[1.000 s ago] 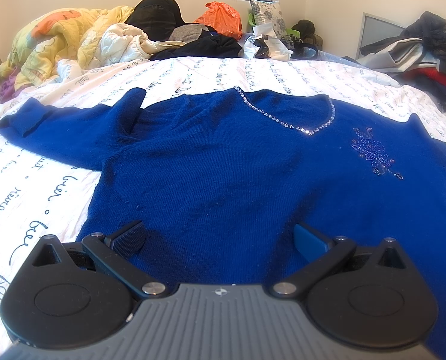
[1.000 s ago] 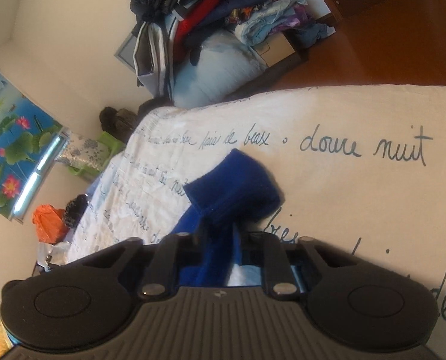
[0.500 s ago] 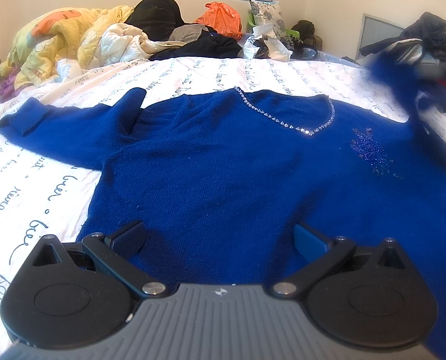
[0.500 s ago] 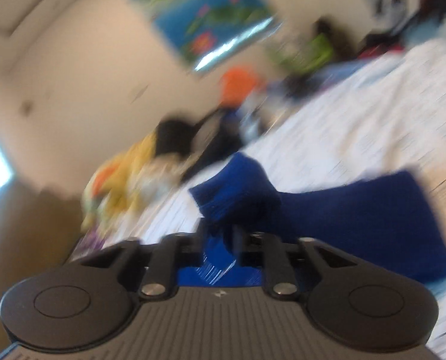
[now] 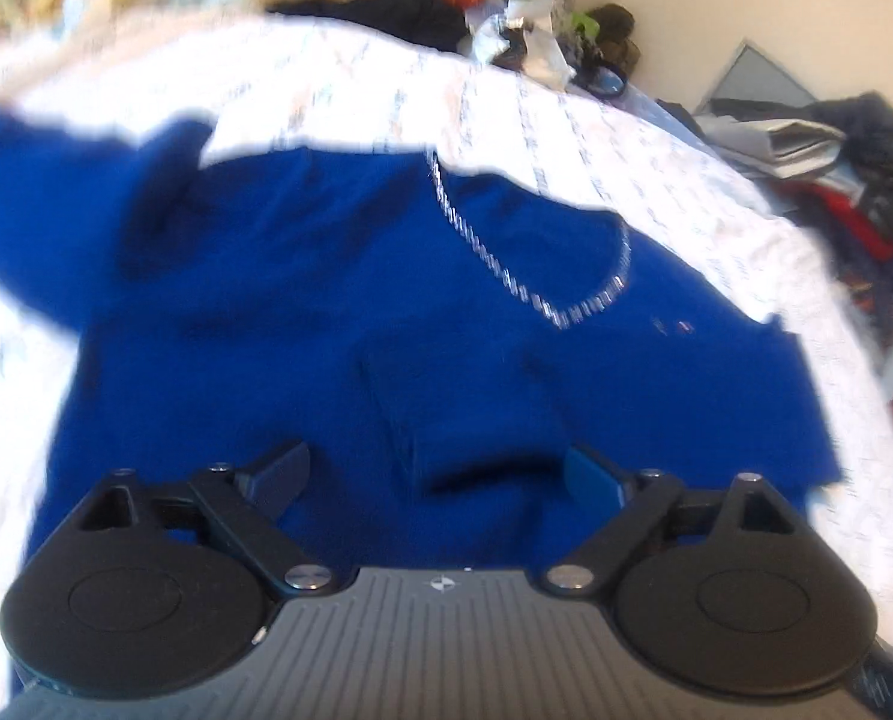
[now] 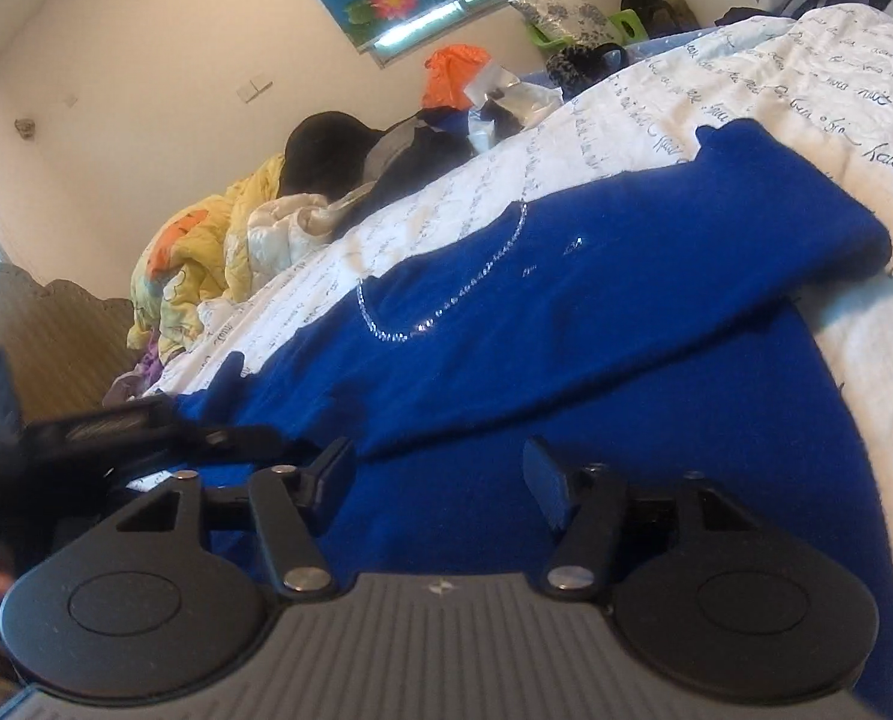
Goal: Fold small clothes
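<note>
The blue sweater [image 5: 338,324] lies flat on the bed [image 6: 806,66], one sleeve [image 6: 656,276] already folded across its front. The other sleeve looks next. The right gripper [image 6: 440,474] has just been opening, nothing between its jaws. The left gripper [image 5: 440,468], tipped down over the hem, has been closing, still empty

The sweater [image 6: 566,360] is spread on the bedsheet [image 6: 806,78], one sleeve [image 6: 746,228] laid across its chest. Bedding [image 6: 218,252] is heaped at ten o'clock, clothes [image 5: 854,192] at two.
</note>
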Motion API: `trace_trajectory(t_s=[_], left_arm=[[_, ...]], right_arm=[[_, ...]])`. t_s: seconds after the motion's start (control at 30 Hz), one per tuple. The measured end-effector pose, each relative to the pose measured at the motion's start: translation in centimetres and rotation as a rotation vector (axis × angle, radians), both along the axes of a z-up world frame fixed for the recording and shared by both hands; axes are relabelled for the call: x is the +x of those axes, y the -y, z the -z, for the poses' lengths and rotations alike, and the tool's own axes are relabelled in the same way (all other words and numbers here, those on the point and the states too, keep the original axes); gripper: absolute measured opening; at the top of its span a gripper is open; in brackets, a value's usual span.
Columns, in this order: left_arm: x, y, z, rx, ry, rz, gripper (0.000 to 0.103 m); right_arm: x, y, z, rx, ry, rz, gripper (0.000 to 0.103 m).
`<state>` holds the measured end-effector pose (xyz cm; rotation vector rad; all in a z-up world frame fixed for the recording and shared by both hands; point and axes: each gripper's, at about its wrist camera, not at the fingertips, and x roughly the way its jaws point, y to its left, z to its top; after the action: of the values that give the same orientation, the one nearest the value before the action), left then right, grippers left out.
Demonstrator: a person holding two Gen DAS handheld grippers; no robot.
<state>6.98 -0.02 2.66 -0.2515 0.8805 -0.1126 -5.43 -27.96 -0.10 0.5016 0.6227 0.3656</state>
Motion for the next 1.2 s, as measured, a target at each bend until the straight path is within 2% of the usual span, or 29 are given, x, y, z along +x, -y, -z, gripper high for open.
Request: trace_trajectory(t_s=[0.03, 0.07, 0.1, 0.17, 0.23, 0.3, 0.4, 0.5, 0.6, 0.7, 0.77, 0.83, 0.87, 0.9, 0.93, 0.97, 1.0, 1.03, 1.1, 1.13, 1.2], left_arm=[[0.6, 0.6, 0.0, 0.029, -0.008, 0.006, 0.057], [1.1, 1.3, -0.1, 0.079, -0.007, 0.003, 0.052], [1.5, 1.9, -0.1, 0.116, -0.006, 0.008, 0.038], [2.0, 2.8, -0.4, 0.164, 0.008, 0.025, 0.018], [2.1, 3.5, -1.0, 0.205, 0.038, 0.027, 0.016], [1.6, 3.9, -2.6, 0.261, 0.121, 0.025, 0.015], [0.8, 2.7, -5.1, 0.306, 0.225, -0.001, 0.015], [0.4, 0.4, -5.5, 0.401, 0.260, -0.067, 0.015], [0.5, -2.2, -3.1, 0.460, 0.194, -0.117, 0.015], [0.4, -3.7, 0.1, 0.495, 0.111, -0.122, 0.015], [-0.2, -3.7, 1.3, 0.516, 0.104, -0.112, 0.016], [-0.9, -3.5, 1.2, 0.553, 0.132, -0.112, 0.026], [-1.4, -3.6, 0.3, 0.558, 0.143, -0.126, 0.028], [-2.1, -3.9, -0.8, 0.550, 0.173, -0.151, 0.036], [-2.9, -4.3, -2.1, 0.531, 0.215, -0.177, 0.057], [-3.8, -4.7, -3.2, 0.495, 0.269, -0.196, 0.071], [-4.4, -4.9, -4.2, 0.448, 0.323, -0.202, 0.094], [-4.4, -4.8, -4.9, 0.413, 0.359, -0.192, 0.099], [-3.1, -3.7, -5.0, 0.383, 0.348, -0.122, 0.095], [-1.9, -3.0, -4.4, 0.363, 0.317, -0.091, 0.086], [0.6, -2.3, -2.6, 0.289, 0.219, -0.036, 0.073]], right_arm=[[0.0, -0.1, 0.0, -0.007, 0.003, -0.008, 0.066], [-0.1, -0.2, 0.1, -0.007, 0.008, -0.012, 0.066], [-0.1, 0.0, 0.2, 0.001, 0.010, -0.013, 0.067], [0.0, 0.5, 0.4, 0.044, 0.005, -0.010, 0.067], [0.1, 1.3, 0.8, 0.100, -0.002, -0.006, 0.067], [0.1, 1.7, 1.0, 0.129, -0.003, -0.004, 0.067], [0.0, 1.6, 0.9, 0.118, -0.002, -0.007, 0.067], [0.0, 1.5, 0.9, 0.120, 0.000, -0.013, 0.069], [0.0, 1.5, 0.9, 0.121, 0.001, -0.015, 0.070], [0.1, 1.4, 0.8, 0.116, 0.003, -0.021, 0.072], [0.1, 1.3, 0.8, 0.112, 0.003, -0.024, 0.072], [0.3, 1.3, 0.6, 0.103, -0.005, -0.030, 0.073], [0.5, 1.3, 0.1, 0.089, -0.025, -0.033, 0.073], [0.9, 1.4, -0.7, 0.073, -0.046, -0.026, 0.073], [1.2, 1.8, -1.9, 0.070, -0.043, -0.014, 0.075], [1.6, 2.4, -3.3, 0.076, 0.000, -0.004, 0.075], [2.1, 2.9, -4.7, 0.071, 0.049, 0.011, 0.076], [3.1, 3.1, -6.1, 0.045, 0.093, 0.031, 0.086], [6.0, 2.4, -7.6, -0.062, 0.125, 0.045, 0.096], [7.9, 1.7, -7.6, -0.135, 0.114, 0.035, 0.096], [11.8, 0.3, -6.0, -0.271, 0.026, 0.031, 0.096]])
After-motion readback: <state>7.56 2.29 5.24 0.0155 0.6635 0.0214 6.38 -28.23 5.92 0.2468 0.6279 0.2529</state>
